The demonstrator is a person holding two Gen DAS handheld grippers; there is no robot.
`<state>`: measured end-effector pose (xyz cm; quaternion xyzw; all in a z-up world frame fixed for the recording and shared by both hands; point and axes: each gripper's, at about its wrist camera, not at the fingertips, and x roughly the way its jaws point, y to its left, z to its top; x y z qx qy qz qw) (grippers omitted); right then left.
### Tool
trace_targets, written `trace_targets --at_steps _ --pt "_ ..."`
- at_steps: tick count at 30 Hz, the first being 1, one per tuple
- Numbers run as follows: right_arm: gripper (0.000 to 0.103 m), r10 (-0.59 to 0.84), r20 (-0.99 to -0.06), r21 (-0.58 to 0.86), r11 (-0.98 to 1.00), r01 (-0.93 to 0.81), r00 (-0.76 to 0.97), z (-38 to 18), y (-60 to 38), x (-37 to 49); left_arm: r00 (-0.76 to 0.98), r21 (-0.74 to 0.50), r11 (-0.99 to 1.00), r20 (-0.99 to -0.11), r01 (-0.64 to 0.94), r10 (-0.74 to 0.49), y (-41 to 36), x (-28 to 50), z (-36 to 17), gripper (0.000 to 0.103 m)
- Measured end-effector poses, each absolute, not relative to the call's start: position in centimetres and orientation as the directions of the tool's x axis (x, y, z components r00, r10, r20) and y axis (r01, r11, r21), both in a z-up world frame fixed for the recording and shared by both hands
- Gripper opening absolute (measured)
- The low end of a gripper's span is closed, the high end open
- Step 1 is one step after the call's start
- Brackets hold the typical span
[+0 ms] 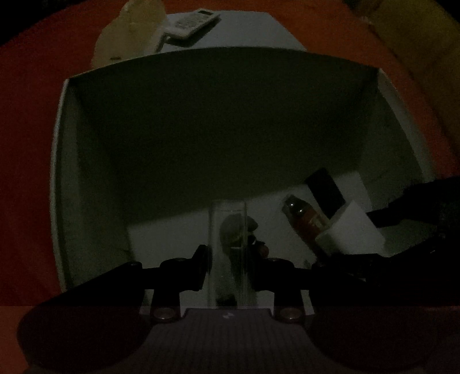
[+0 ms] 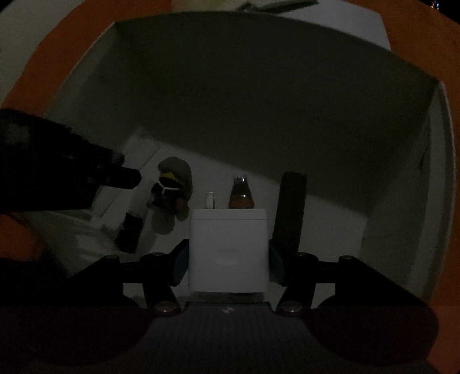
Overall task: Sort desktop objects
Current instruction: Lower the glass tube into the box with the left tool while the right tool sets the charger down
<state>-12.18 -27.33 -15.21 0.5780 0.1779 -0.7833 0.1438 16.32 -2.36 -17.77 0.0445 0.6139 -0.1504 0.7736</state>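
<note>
My left gripper is shut on a clear upright tube, held low inside a white box. On the box floor behind the tube lies a small grey toy figure. My right gripper is shut on a white charger cube with its metal prongs pointing forward, also inside the box. A brown bottle and a black flat object lie just beyond the cube. The toy figure is to its left.
The scene is very dark. The box stands on an orange-red tabletop. Beyond the box, a white calculator rests on a grey sheet, beside a crumpled yellowish bag. The left gripper's dark body fills the left side of the right wrist view.
</note>
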Motion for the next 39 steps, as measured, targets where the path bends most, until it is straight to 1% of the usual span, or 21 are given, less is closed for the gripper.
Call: trace_targets --at_steps 7,11,25,28,39 --pt "0.059 0.037 -0.951 -0.174 -0.885 0.432 -0.308 -16.4 -27.4 -12.1 0.161 -0.105 0.957 -0.975 0.27 -0.152 -2.3 16.3 -19.2 0.024" --pt "0.059 0.051 -0.954 -0.181 -0.883 0.434 -0.295 -16.9 -27.3 -12.3 0.154 -0.101 0.959 -0.977 0.265 -0.146 -2.4 16.4 -19.5 0.024" --pt "0.059 0.081 -0.951 -0.211 -0.877 0.432 -0.298 -16.3 -27.0 -13.3 0.13 -0.095 0.959 -0.983 0.269 -0.133 -2.4 16.5 -20.0 0.024" --pt "0.059 0.106 -0.948 -0.239 -0.862 0.447 -0.301 -16.5 -26.8 -13.4 0.133 -0.091 0.958 -0.983 0.271 -0.131 -2.4 16.4 -20.0 0.024" --pt "0.059 0.109 -0.948 -0.252 -0.829 0.498 -0.298 -15.8 -27.0 -13.1 0.138 -0.089 0.958 -0.982 0.272 -0.13 -1.8 16.8 -19.7 0.024"
